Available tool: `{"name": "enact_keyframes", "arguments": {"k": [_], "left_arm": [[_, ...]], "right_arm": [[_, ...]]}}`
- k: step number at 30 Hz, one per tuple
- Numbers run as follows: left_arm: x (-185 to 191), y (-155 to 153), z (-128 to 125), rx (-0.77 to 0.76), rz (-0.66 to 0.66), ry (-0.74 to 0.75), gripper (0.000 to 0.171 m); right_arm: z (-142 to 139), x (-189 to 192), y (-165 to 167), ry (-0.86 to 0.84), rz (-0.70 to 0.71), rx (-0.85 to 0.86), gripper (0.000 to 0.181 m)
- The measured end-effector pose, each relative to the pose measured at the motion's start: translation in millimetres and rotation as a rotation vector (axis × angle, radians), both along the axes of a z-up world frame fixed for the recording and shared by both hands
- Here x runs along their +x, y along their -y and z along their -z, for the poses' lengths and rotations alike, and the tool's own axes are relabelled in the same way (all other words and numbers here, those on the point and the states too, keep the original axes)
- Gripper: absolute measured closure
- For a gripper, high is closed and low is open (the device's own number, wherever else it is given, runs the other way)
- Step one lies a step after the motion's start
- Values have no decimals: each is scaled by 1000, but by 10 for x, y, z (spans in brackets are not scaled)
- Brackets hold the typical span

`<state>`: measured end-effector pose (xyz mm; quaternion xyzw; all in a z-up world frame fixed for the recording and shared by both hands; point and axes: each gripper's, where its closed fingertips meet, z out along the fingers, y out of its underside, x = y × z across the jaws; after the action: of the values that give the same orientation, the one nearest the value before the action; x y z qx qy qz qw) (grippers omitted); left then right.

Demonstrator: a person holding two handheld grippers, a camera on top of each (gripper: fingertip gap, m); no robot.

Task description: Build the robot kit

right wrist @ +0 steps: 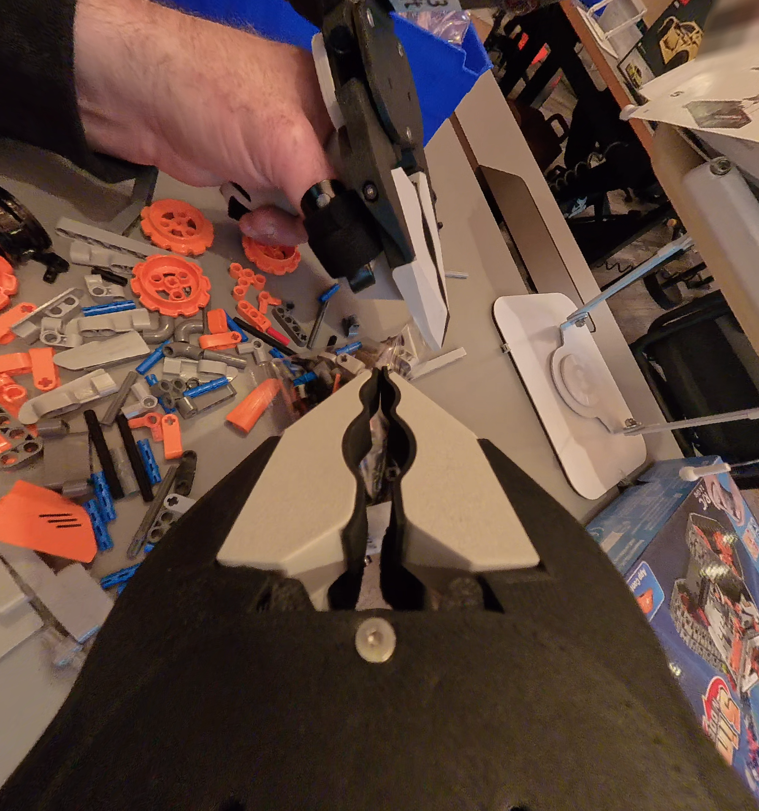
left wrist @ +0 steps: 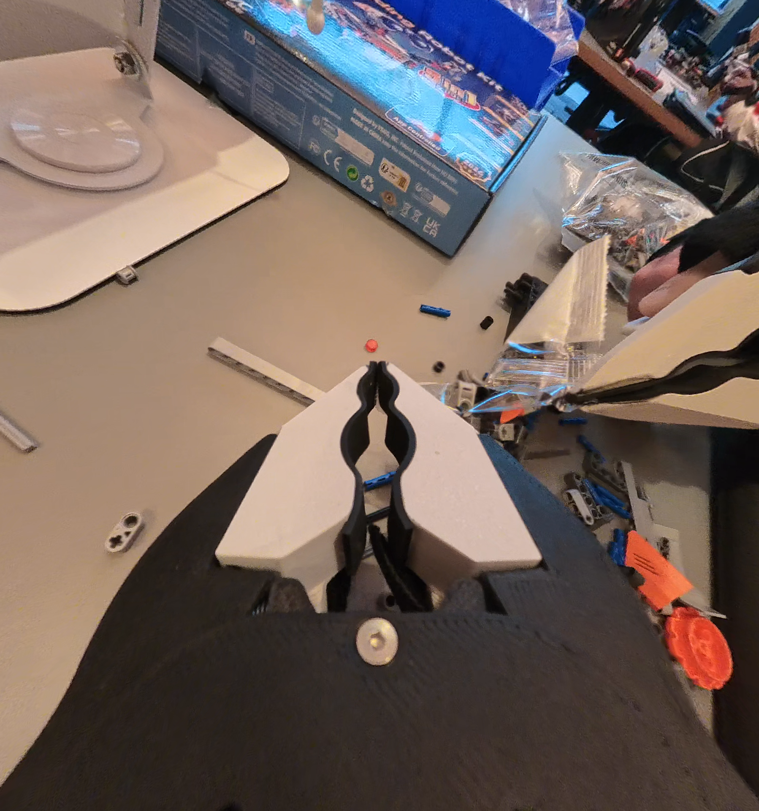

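Note:
My left gripper [left wrist: 377,364] is shut with nothing between its tips and hovers over the grey table, just short of a small red stud [left wrist: 371,345] and a long grey beam [left wrist: 259,371]. In the right wrist view it [right wrist: 440,335] hangs tip-down in a person's hand [right wrist: 193,109]. My right gripper [right wrist: 380,372] is shut on a clear plastic bag [right wrist: 375,439] of small parts. In the left wrist view the right gripper [left wrist: 566,397] pinches the bag's crinkled edge [left wrist: 531,373] just right of my left tips. Small pieces lie under the bag.
Loose orange gears [right wrist: 170,285], blue pins and grey beams cover the table to the left. A blue kit box [left wrist: 347,131], a white stand base [left wrist: 127,210], a blue bin [right wrist: 439,74] and another parts bag [left wrist: 610,206] stand around. A small grey connector [left wrist: 123,531] lies alone. One gripper's finger ends stand about 8 cm off the other's. My left tips are roughly 12 cm from the small grey connector [left wrist: 123,531].

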<state>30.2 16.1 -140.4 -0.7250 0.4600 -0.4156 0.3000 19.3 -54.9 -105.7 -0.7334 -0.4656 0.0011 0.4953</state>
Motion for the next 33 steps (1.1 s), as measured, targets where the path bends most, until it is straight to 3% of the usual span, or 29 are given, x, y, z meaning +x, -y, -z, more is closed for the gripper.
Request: {"name": "enact_keyframes", "arguments": {"k": [2, 4, 6, 13, 16, 19, 22, 28, 33], "left_arm": [[-57, -101, 81, 69, -38, -62, 171], [-57, -66, 52, -10, -26, -12, 171], [-62, -41, 33, 53, -17, -48, 171], [-67, 121, -85, 17, 58, -36, 171], [-128, 240, -164, 49, 110, -71, 171], [-193, 348, -170, 26, 143, -86, 171], [-301, 420, -72, 10, 163, -135, 171], [-432, 642, 63, -38, 236, -206, 171], [-502, 649, 97, -22, 228, -219, 171]], "right_arm": [[-7, -17, 69, -13, -24, -11, 181], [-22, 1, 121, -29, -29, -17, 181], [-6, 16, 172, -41, -40, -33, 181], [-67, 53, 211, -171, -52, -105, 181], [-110, 142, 199, -228, -27, -161, 174], [-193, 282, 195, -273, 15, -163, 145], [-238, 369, 255, -352, 27, -200, 137], [190, 499, 212, -225, 124, -392, 132], [591, 453, 197, -78, 146, -568, 121]]}}
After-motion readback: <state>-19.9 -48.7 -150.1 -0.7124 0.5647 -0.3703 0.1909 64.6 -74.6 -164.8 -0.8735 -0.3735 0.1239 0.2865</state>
